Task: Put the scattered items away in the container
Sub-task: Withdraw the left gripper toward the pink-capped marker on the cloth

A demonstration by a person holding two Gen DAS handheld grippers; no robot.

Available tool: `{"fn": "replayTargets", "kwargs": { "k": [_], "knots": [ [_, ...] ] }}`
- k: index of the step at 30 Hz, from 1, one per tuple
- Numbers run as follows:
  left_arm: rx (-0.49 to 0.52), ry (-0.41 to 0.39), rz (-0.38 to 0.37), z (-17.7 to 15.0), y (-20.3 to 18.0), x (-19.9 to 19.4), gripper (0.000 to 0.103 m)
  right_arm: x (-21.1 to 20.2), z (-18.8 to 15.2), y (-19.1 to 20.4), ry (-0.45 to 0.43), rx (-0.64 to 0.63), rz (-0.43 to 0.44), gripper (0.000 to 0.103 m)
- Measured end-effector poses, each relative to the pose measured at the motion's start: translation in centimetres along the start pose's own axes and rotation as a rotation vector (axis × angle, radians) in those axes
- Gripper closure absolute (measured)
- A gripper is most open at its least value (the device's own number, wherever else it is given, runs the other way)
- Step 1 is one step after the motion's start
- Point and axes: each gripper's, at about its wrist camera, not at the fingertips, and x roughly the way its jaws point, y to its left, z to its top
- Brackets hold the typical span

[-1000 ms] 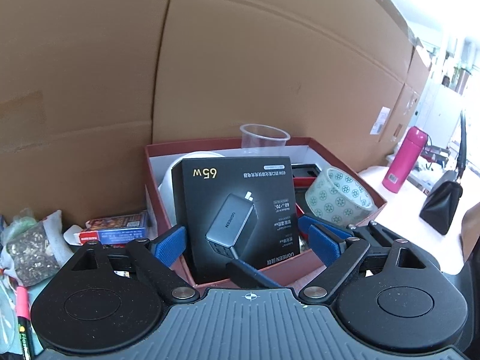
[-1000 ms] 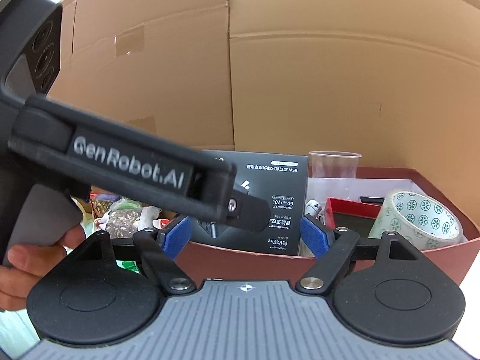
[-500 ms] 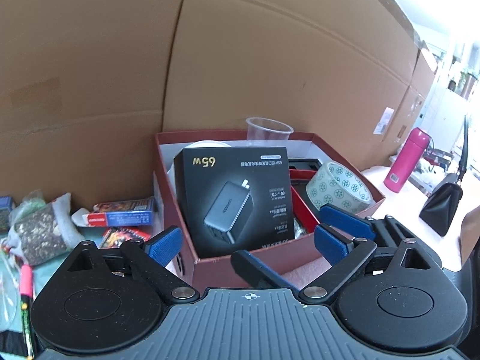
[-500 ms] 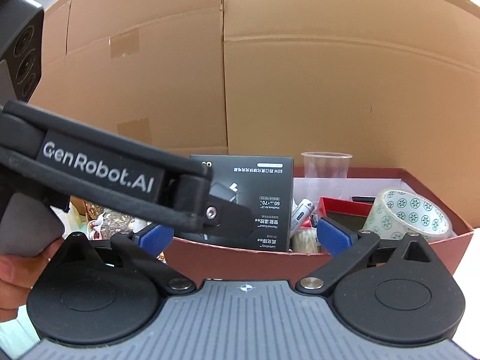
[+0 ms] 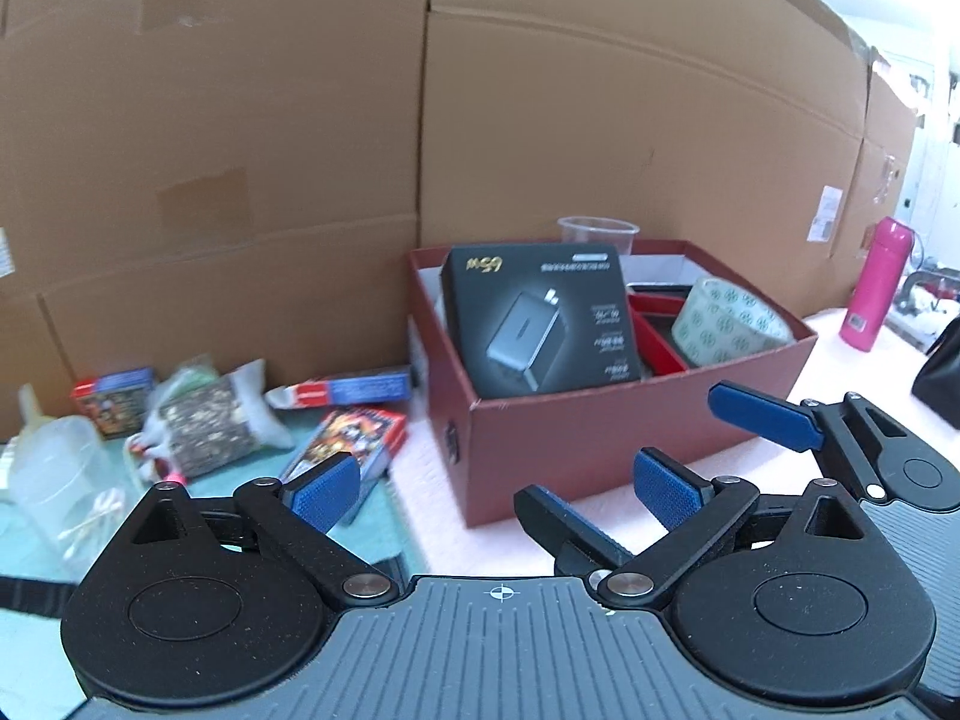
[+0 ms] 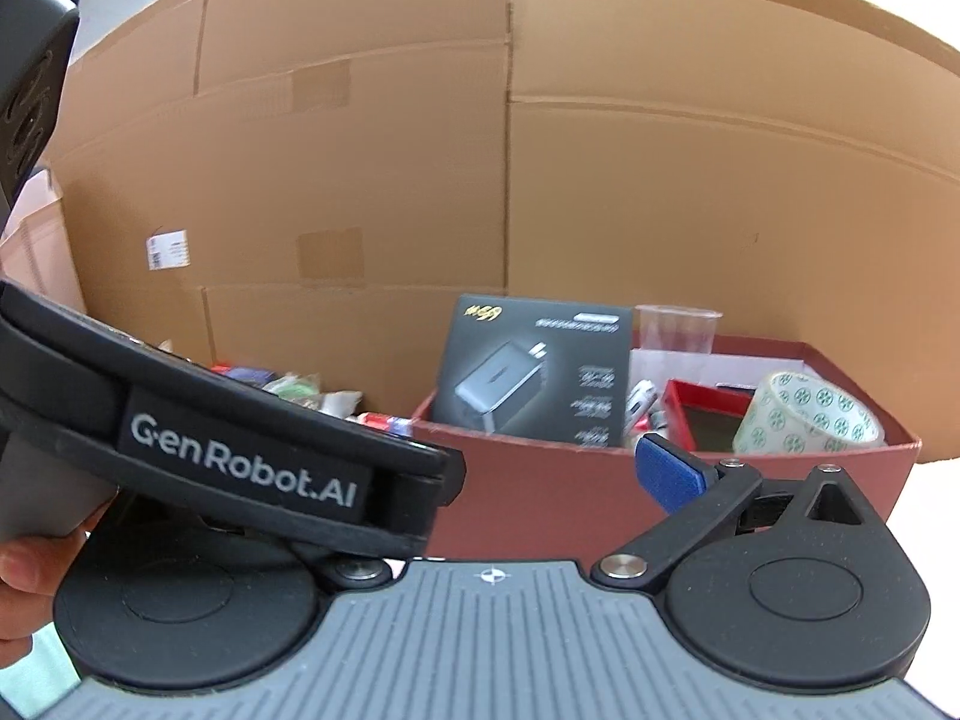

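The black charger box now leans inside the red box, next to the roll of tape and the clear cup. So that step looks done.

The left gripper has just been opening its jaws, and now they stand wide with nothing between them. The right gripper has just been opening too; its blue pads are far apart and hold nothing. Both sit in front of the red box, not touching it.

More things wait on the green cloth to the left of the red box: a colourful card box, a bag of dried bits, a long red and blue box and a clear plastic thing.

The next move is probably to pick one of these. The card box is the nearest to the left gripper. It lies flat, so the jaws need to come down over its sides and squeeze gently.
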Motion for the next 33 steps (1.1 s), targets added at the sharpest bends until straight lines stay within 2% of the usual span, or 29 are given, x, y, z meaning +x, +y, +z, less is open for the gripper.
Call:
{"fn": "replayTargets", "kwargs": {
  "k": [12,19,24,33],
  "knots": [
    [-0.063,0.033,0.055,-3.9,2.5,-3.4,0.000,-2.1,-1.7,4.3,0.059,-0.014,0.059,0.000],
    [-0.165,0.067,0.060,-7.2,6.2,-4.4,0.001,-1.8,-3.0,8.1,0.129,-0.089,0.133,0.000],
    [-0.209,0.062,0.078,-8.5,9.0,-5.3,0.001,-1.0,-3.7,10.7,0.174,-0.120,0.176,0.000],
    [-0.281,0.072,0.097,-10.2,13.3,-5.8,0.001,0.2,-4.2,14.1,0.213,-0.189,0.189,0.000]
  ]
}}
